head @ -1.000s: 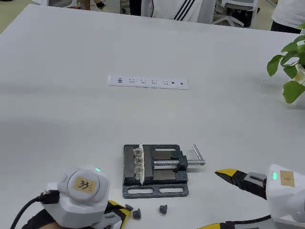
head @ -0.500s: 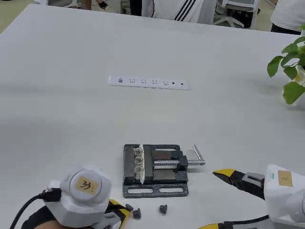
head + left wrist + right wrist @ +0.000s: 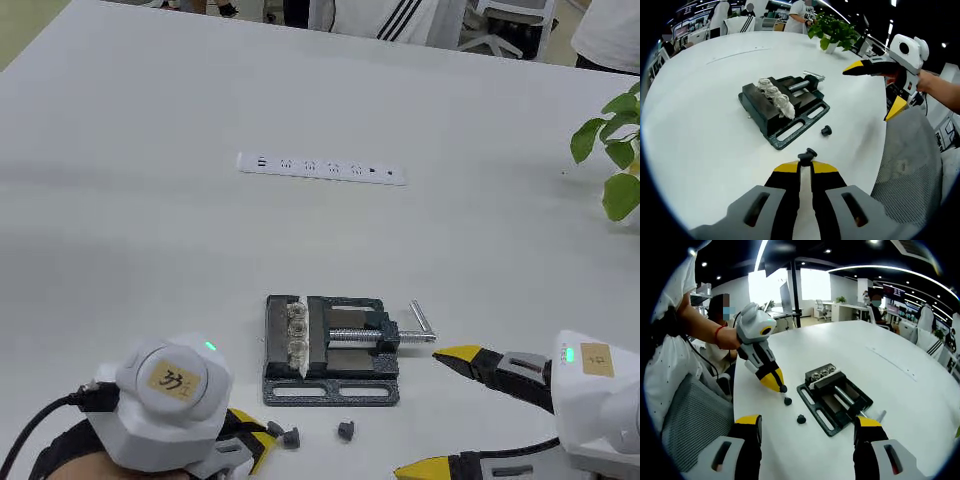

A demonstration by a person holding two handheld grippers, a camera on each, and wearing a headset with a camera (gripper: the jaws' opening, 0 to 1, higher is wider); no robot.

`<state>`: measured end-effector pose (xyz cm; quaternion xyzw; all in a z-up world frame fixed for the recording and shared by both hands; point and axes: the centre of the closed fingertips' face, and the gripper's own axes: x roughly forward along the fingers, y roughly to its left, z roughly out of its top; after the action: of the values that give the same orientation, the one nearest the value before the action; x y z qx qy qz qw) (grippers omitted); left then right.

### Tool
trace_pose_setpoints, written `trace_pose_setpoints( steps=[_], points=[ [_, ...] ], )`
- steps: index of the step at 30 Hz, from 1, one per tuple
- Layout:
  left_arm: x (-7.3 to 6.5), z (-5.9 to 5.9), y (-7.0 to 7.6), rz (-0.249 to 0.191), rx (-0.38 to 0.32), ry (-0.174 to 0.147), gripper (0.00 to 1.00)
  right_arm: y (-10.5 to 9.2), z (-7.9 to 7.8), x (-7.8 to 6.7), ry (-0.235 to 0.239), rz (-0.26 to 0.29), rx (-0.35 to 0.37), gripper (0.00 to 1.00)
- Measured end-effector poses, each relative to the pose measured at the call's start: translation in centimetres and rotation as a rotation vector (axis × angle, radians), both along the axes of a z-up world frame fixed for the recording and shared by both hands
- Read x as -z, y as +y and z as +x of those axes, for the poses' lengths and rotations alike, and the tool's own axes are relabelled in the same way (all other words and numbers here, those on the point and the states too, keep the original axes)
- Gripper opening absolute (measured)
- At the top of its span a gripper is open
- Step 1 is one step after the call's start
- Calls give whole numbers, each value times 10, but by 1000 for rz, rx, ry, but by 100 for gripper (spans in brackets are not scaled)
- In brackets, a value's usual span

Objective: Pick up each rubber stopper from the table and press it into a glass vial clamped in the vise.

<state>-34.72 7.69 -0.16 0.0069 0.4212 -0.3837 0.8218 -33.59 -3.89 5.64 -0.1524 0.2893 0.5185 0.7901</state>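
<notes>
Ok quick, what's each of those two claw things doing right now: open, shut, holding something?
Left gripper: shut on a rubber stopper at its tips.
Right gripper: open wide, holding nothing.

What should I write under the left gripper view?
Left claw pinches a rubber stopper near the vise holding glass vials.

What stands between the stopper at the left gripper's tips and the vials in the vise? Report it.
Nothing visible. Only bare table lies between the stopper at the left gripper tips and the vise holding the vials; a second stopper lies off to the side.
</notes>
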Motion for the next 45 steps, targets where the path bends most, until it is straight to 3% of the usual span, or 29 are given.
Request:
trace_pose_setpoints(
  steps=[16,23,28,45],
  points=[
    [-54,-8,-13,-49,135,-87,4,36,-8,-46,31,59,-137,54],
    [-72,-11,-22,-69,197,-127,4,54,-18,-58,52,63,-228,43],
    [-84,-14,-28,-81,234,-153,4,64,-26,-61,78,57,-298,31],
    [-104,-29,-42,-73,376,-219,4,76,-46,-63,128,18,-464,15]
  ],
)
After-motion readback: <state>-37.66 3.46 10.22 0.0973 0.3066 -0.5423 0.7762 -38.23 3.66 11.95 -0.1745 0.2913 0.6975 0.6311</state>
